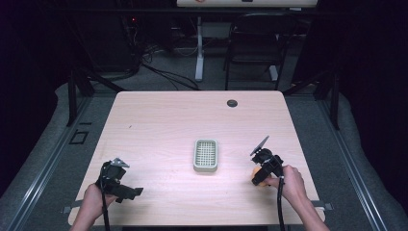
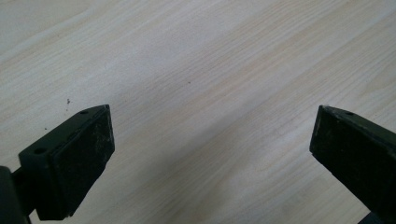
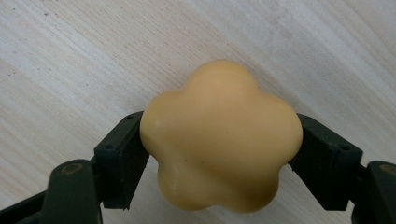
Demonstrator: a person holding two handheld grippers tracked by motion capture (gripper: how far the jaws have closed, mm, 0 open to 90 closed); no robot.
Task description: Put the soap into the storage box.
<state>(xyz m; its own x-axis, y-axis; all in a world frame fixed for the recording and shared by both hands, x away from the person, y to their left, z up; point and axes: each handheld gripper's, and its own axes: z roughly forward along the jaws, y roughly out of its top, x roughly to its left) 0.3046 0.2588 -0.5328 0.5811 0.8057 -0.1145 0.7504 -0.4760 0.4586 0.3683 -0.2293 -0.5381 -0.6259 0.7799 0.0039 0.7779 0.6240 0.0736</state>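
Fingers (image 3: 121, 158) of the right gripper (image 3: 219, 154) clamp one flower-shaped yellow soap (image 3: 219, 140) just above the table (image 1: 168, 120); the left gripper (image 2: 212, 154) gapes empty. One green soap dish (image 1: 206, 155) sits between both.

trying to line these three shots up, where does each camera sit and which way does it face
high view: fixed above the person's side, facing forward and down on the pale wooden table; both forearms show, left gripper, right gripper, a grey-green slotted dish.
left gripper view: rides the left gripper, facing down at bare wood between wide-open jaws.
right gripper view: rides the right gripper, facing the tabletop; its jaws clamp a yellow-orange flower-shaped soap bar.
shared: the soap appears in the high and right gripper views.
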